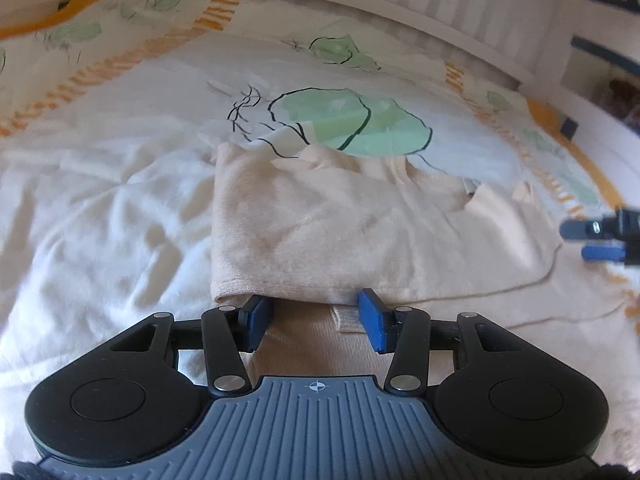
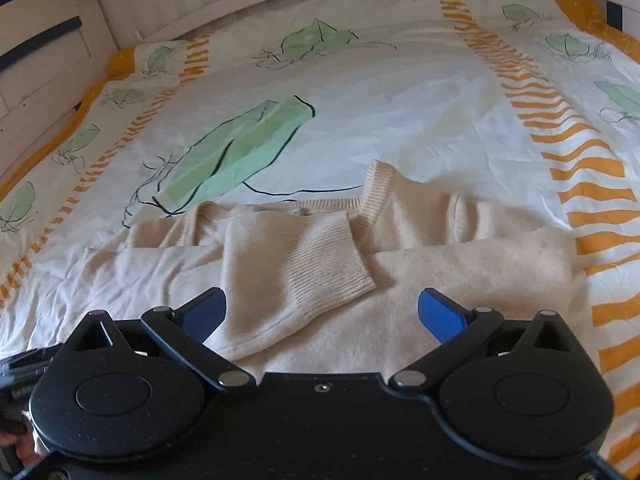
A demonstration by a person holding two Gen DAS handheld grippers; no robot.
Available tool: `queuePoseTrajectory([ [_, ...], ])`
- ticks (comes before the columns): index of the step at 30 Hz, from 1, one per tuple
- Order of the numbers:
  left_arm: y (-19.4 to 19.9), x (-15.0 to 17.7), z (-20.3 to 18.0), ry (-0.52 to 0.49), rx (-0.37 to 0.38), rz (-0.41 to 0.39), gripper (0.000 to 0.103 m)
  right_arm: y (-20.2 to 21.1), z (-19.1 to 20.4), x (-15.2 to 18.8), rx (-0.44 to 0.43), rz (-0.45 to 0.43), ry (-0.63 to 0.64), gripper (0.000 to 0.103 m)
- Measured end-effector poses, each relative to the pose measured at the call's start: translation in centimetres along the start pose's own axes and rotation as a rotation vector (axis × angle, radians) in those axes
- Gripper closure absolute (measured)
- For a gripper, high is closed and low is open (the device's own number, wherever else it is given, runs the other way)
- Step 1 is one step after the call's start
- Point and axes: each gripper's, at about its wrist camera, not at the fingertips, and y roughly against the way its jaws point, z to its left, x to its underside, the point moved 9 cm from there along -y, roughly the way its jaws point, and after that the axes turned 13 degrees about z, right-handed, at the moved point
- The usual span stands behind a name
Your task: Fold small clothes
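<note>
A small cream knit sweater [image 1: 320,232] lies partly folded on the bed; in the right wrist view [image 2: 400,288] a ribbed-cuff sleeve [image 2: 296,264] is folded across its body, neckline at the far side. My left gripper [image 1: 314,316] is open, its blue pads either side of the sweater's near folded edge, a sewn label between them. My right gripper [image 2: 322,314] is open wide, low over the sweater, with the sleeve between its fingers. The right gripper's tips also show in the left wrist view [image 1: 592,240] beyond the sweater's right edge.
The bed cover [image 2: 400,100] is white with green leaf prints and orange striped bands. A white slatted headboard [image 1: 400,4] runs along the far side. White furniture [image 2: 40,60] stands at the far left of the bed.
</note>
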Motion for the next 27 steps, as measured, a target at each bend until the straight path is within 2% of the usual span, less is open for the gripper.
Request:
queuePoseTrajectory([
  [3,-0.1,0.2,-0.4,-0.02,-0.027,-0.014,0.057,-1.2,-0.2,-0.6,-0.032,0.029,-0.031,0.017],
  [5,-0.1,0.3,-0.4,-0.025,-0.029,-0.022,0.057,-2.1,-0.5,-0.9,-0.049,0.05,-0.067,0.034],
  [6,-0.2,0.3,-0.3,-0.024,-0.026,-0.024,0.057,-2.3,-0.7,-1.0,-0.044,0.057,-0.083,0.038],
  [7,-0.2,0.3,-0.2,-0.021,-0.022,-0.025,0.057,-2.5,-0.8,-1.1,-0.035,0.058,-0.089,0.049],
  [8,-0.2,0.4,-0.2,-0.019,-0.019,-0.025,0.057,-2.4,-0.7,-1.2,-0.024,0.056,-0.088,0.074],
  [9,-0.2,0.3,-0.2,-0.018,-0.018,-0.024,0.057,-2.2,-0.5,-1.4,-0.028,0.057,-0.086,0.084],
  [11,-0.3,0.3,-0.2,-0.022,-0.02,-0.025,0.057,-0.9,0.0,-1.8,-0.073,0.044,-0.105,0.084],
  [14,-0.2,0.4,-0.2,-0.022,-0.019,-0.026,0.057,2.9,0.8,-2.7,-0.117,-0.049,-0.1,0.085],
  [18,-0.2,0.5,-0.3,-0.026,-0.021,-0.026,0.057,7.1,-1.0,-2.2,-0.052,-0.127,-0.098,0.085],
  [21,-0.2,0.5,-0.3,-0.028,-0.024,-0.025,0.057,7.3,-4.2,-0.6,0.059,-0.095,-0.122,0.085],
  [24,-0.2,0.5,-0.4,-0.032,-0.029,-0.023,0.057,5.8,-6.0,1.2,0.032,-0.028,-0.171,0.085],
  [27,-0.2,0.4,-0.4,-0.034,-0.029,-0.021,0.057,4.6,-6.7,2.2,0.054,-0.006,-0.179,0.085],
])
